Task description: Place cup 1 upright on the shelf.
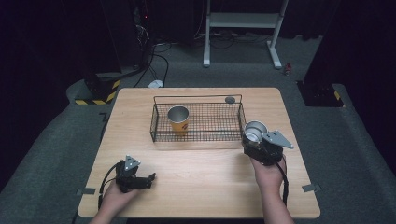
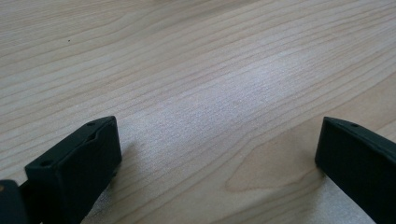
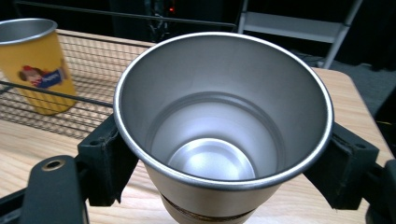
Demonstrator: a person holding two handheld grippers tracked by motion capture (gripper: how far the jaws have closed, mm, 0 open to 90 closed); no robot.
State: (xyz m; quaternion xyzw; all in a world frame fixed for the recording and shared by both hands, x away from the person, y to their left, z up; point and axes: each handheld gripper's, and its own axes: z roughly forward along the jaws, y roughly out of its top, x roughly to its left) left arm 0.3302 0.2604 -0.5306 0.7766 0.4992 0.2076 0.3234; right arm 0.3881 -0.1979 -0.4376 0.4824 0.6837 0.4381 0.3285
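A bare steel cup stands upright just outside the right end of a black wire basket, with my right gripper shut on it. In the right gripper view the cup is empty and a black jaw presses on each side of it, right gripper. A yellow printed cup stands upright inside the basket's left half; from the right gripper the yellow cup sits behind the basket wire. My left gripper rests low at the table's front left, open, left gripper over bare wood.
The wooden table has bare wood in front of the basket. A small grey disc lies by the basket's back right corner. Beyond the table are a white metal stand, cables and a yellow-black striped base.
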